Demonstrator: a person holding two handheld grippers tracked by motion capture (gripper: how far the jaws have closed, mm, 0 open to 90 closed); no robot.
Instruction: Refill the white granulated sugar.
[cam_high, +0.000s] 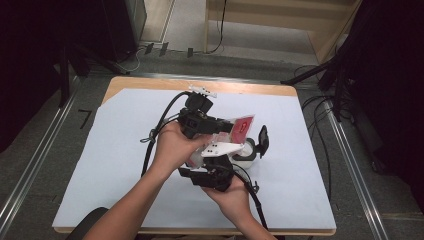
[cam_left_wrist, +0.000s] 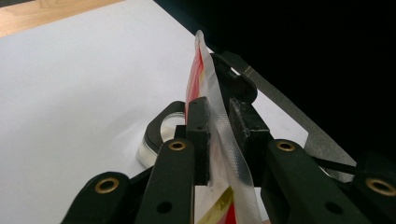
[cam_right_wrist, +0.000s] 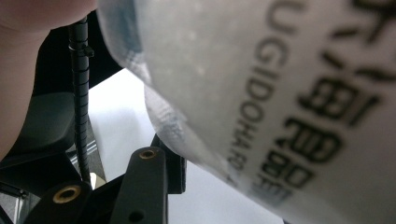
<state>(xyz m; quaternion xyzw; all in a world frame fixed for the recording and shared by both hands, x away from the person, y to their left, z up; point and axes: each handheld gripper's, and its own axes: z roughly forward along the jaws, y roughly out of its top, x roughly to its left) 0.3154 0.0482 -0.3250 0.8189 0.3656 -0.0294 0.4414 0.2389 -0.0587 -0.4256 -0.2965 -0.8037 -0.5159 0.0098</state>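
Evidently the work in hand is tipping a red-and-white plastic sachet (cam_high: 243, 126) over the small glass jar (cam_high: 246, 156), which stands on the white sheet (cam_high: 120, 150) with its black hinged lid (cam_high: 263, 140) swung open. The left gripper (cam_high: 220, 126) is closed on the sachet: in the left gripper view its jaws press flat against both faces of the crimped clear seal (cam_left_wrist: 219, 135), with the red printed body rising beyond them and the jar (cam_left_wrist: 161, 140) lying below and to the left. The right gripper (cam_high: 216, 176) sits just beneath the sachet, nearer the person than the jar; in its own view the printed white film (cam_right_wrist: 261, 93) hangs close over the one jaw link (cam_right_wrist: 142, 186) that shows, and I cannot tell whether those jaws are shut on the sachet or merely beside it. As I judge it, the sachet is held aloft just above and left of the jar, not yet emptied. The next move probably calls for bringing the sachet's open end squarely over the jar mouth and tilting it gently, keeping the left grip firm so the slick film does not slide out.
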